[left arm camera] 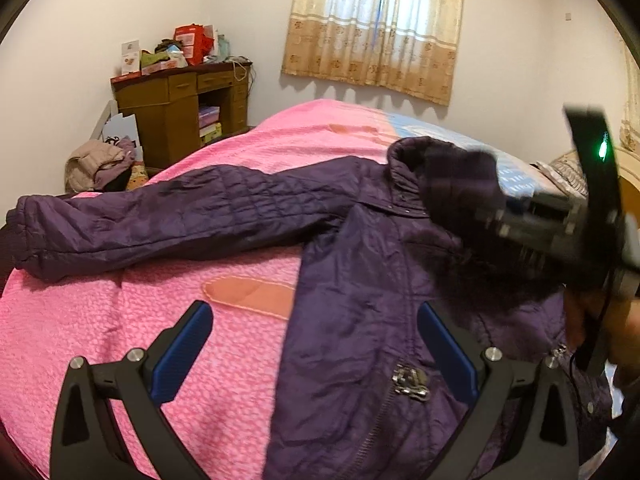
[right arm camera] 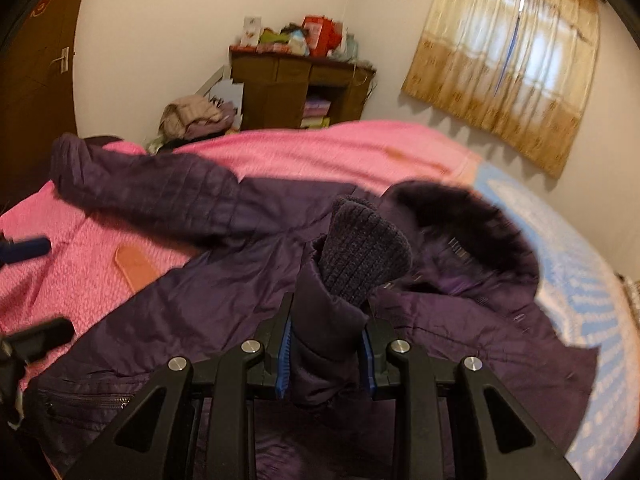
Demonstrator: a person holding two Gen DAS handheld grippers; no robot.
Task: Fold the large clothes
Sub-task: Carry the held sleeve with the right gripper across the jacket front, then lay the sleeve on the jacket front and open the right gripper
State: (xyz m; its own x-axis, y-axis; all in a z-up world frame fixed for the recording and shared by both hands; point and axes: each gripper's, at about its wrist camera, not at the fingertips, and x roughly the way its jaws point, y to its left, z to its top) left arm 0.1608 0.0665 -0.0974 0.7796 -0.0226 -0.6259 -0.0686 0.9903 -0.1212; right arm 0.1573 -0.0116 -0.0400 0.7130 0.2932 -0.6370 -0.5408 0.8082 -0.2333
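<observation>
A dark purple padded jacket (left arm camera: pixel 360 280) lies face up on the pink bedspread (left arm camera: pixel 100 340), one sleeve (left arm camera: pixel 160 220) stretched out to the left. My left gripper (left arm camera: pixel 316 344) is open and empty, just above the jacket's front near the zipper pull (left arm camera: pixel 410 382). My right gripper (right arm camera: pixel 326 344) is shut on the jacket's other sleeve (right arm camera: pixel 324 344), near its knitted cuff (right arm camera: pixel 360 256), and holds it over the jacket's body (right arm camera: pixel 200 300). The right gripper also shows blurred in the left wrist view (left arm camera: pixel 560 224), above the collar.
A brown wooden desk (left arm camera: pixel 180 112) piled with boxes stands in the far corner, with a heap of clothes (left arm camera: pixel 100 164) beside it. A curtained window (left arm camera: pixel 376 24) is on the back wall. A blue cover (right arm camera: pixel 580 280) lies on the bed's right side.
</observation>
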